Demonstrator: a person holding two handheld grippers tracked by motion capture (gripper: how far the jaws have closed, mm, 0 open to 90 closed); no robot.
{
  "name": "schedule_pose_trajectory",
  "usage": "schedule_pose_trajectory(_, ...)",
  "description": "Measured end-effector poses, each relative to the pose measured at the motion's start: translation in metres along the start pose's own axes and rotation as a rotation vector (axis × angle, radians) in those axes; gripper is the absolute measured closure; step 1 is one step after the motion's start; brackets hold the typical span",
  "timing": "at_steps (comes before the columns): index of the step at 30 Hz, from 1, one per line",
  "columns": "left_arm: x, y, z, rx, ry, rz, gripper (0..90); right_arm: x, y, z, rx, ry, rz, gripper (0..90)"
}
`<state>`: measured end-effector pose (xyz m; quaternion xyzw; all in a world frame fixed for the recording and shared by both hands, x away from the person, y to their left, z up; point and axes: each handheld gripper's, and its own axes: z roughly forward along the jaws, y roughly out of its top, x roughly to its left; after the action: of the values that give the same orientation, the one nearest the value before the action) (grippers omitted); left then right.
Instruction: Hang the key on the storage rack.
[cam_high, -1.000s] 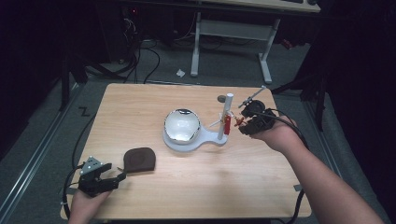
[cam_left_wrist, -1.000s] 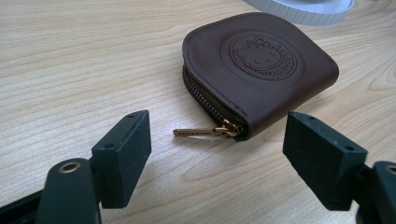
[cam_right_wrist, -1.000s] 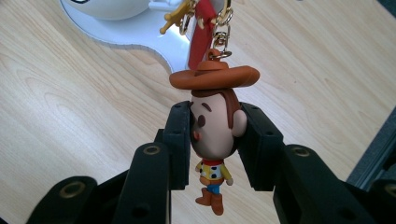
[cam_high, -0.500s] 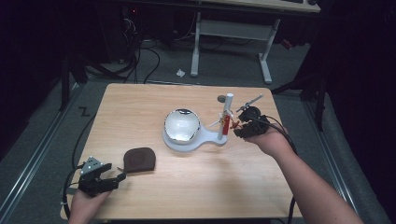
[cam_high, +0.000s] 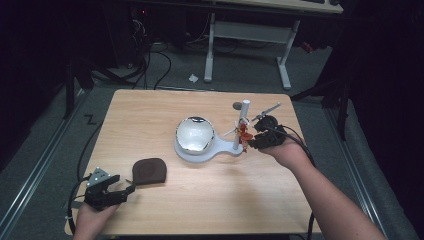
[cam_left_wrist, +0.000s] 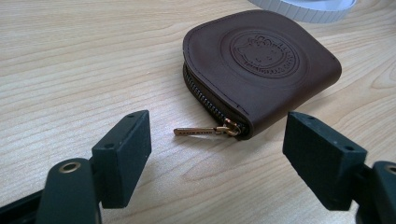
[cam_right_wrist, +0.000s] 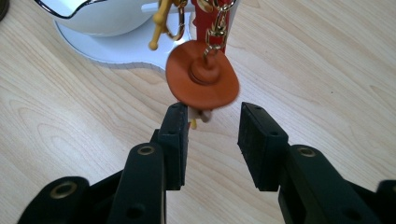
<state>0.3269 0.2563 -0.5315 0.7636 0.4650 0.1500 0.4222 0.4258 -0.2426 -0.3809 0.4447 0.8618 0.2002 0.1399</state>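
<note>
Having moved left toward the stand, the right gripper (cam_right_wrist: 212, 128), half-open, reached the hanging keychain (cam_right_wrist: 203, 74), not yet grasping it.

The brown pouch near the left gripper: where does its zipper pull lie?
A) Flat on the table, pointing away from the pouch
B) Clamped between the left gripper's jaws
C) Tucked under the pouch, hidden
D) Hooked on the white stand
A: in the left gripper view the zipper pull lies flat on the table, sticking out from the pouch, while the left gripper is open with its jaws apart on either side, touching nothing.
</note>
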Motion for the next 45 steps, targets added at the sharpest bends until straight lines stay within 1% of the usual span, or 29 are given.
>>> schedule_pose_trajectory(4,0.0,0.0,0.0,0.0,0.0,0.0,24.0,0.0,-0.003,-0.005,0.0,-0.007,0.011,63.4)
schedule_pose_trajectory(7,0.0,0.0,0.0,-0.001,0.0,-0.001,24.0,0.0,-0.005,-0.007,-0.003,-0.012,0.009,63.4)
schedule_pose_trajectory(14,-0.001,0.0,0.0,0.0,0.0,0.0,24.0,0.0,-0.012,-0.011,-0.012,-0.009,0.011,62.7)
schedule_pose_trajectory(23,-0.002,0.0,0.0,0.005,-0.003,0.004,24.0,-0.003,-0.026,-0.015,-0.031,-0.007,0.036,60.6)
schedule_pose_trajectory(34,-0.003,0.0,0.001,0.009,-0.001,0.006,24.0,-0.006,-0.046,-0.014,-0.049,0.0,0.066,59.6)
schedule_pose_trajectory(38,-0.004,0.0,0.002,0.009,0.0,0.009,24.0,-0.006,-0.051,-0.013,-0.051,-0.006,0.064,59.0)
schedule_pose_trajectory(40,-0.004,0.0,0.002,0.009,0.0,0.01,24.0,-0.006,-0.054,-0.013,-0.061,0.003,0.071,58.7)
schedule_pose_trajectory(44,-0.005,0.0,0.002,0.01,-0.002,0.012,24.1,-0.004,-0.064,-0.011,-0.068,-0.007,0.066,56.1)
schedule_pose_trajectory(45,-0.005,0.0,0.002,0.011,-0.002,0.013,24.1,-0.003,-0.066,-0.011,-0.078,-0.005,0.07,55.6)
